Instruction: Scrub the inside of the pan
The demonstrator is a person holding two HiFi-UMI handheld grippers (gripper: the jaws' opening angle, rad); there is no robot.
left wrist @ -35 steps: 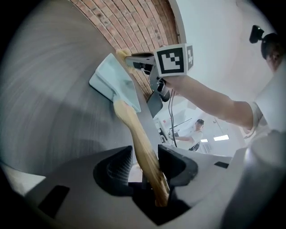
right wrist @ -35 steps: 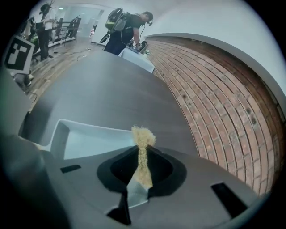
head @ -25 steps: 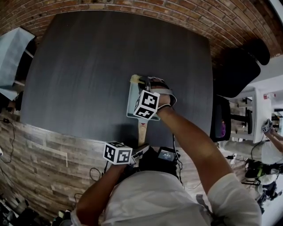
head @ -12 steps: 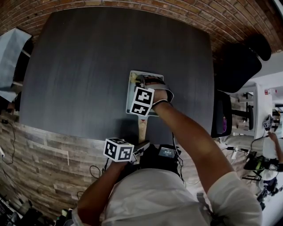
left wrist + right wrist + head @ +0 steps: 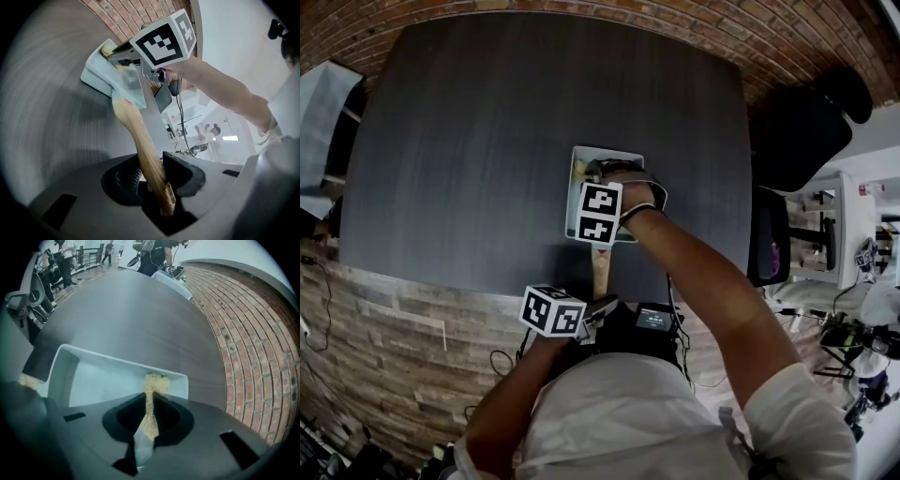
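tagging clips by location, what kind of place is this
Probably an office or lab workspace rather than a kitchen: a large dark table stands by a brick wall, a black office chair sits beside it, and cables trail over the wood-plank floor.

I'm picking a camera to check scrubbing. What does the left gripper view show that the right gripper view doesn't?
Left gripper view only: the pan's wooden handle clamped in the left gripper, and the person's forearm. Right gripper view only: the pan's inside floor, and the right gripper pinching a yellow scrub pad. Both: pan, dark table, brick wall.
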